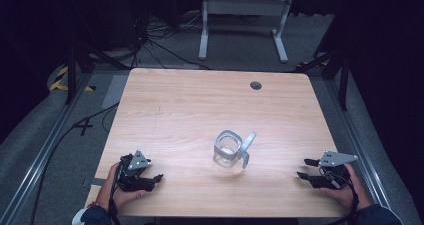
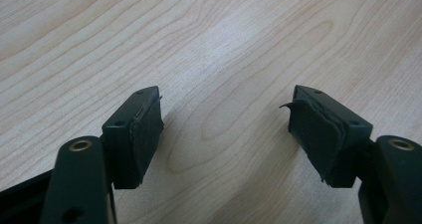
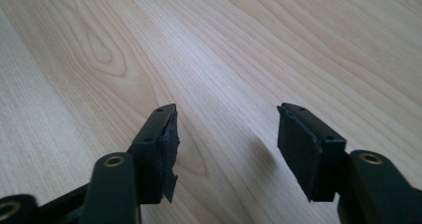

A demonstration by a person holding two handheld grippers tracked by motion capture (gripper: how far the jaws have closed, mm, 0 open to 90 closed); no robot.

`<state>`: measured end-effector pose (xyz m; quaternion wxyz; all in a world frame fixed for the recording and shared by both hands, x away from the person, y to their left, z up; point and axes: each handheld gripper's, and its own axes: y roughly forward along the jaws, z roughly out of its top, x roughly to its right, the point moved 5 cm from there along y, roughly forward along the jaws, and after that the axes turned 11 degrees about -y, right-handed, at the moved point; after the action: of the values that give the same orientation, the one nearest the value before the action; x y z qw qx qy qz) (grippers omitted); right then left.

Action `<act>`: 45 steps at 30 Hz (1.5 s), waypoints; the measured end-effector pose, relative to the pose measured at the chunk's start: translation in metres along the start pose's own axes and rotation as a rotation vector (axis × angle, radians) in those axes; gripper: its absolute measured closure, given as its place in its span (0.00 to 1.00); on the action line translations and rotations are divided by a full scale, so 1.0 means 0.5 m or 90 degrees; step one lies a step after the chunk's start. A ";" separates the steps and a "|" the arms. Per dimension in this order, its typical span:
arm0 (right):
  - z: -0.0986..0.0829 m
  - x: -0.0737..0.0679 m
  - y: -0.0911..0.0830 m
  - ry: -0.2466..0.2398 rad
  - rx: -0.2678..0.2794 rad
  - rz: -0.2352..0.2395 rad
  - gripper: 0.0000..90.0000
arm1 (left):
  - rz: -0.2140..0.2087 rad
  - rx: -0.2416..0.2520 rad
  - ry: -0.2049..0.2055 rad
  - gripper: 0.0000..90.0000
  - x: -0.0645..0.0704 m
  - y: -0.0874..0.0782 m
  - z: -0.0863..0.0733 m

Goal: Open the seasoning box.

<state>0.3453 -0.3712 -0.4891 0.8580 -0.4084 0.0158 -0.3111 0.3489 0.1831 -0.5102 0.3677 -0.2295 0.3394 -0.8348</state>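
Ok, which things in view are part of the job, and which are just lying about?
Part of the job:
- glass jar with its grey clip lid, mid-table
- left gripper, open, apart from the jar
- right gripper, open, also apart from it

Just lying about:
- white table frame on the floor beyond
- cables on the floor

Your right gripper (image 3: 226,149), a black two-jaw tool, has its jaws standing wide apart with nothing between them. Its dark rubber pads (image 3: 296,149) face each other, and the left pad's lower edge looks frayed. Beneath it lies the pale wood-grain tabletop (image 3: 224,50), with a knot at upper left.
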 end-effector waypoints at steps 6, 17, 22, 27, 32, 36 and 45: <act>-0.022 0.007 0.000 0.041 0.009 0.000 0.36 | -0.005 0.022 -0.005 0.26 -0.007 0.003 -0.006; -0.042 0.010 -0.004 0.075 0.033 -0.028 0.26 | -0.006 0.038 -0.012 0.17 -0.012 0.010 -0.006; -0.043 0.010 -0.005 0.076 0.032 -0.028 0.26 | -0.005 0.037 -0.011 0.17 -0.012 0.010 -0.006; -0.043 0.011 -0.005 0.075 0.033 -0.028 0.26 | -0.001 0.035 -0.005 0.18 -0.014 0.009 -0.005; -0.042 0.011 -0.004 0.074 0.033 -0.027 0.26 | 0.002 0.037 0.000 0.18 -0.016 0.009 -0.004; -0.042 0.011 -0.004 0.075 0.033 -0.027 0.26 | -0.009 0.034 -0.016 0.18 -0.012 0.010 -0.006; -0.042 0.011 -0.004 0.076 0.033 -0.027 0.26 | -0.008 0.035 -0.019 0.18 -0.012 0.011 -0.005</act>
<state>0.3427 -0.3897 -0.5004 0.8592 -0.3670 0.0501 -0.3531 0.3535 0.1860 -0.5167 0.3740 -0.2336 0.3091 -0.8426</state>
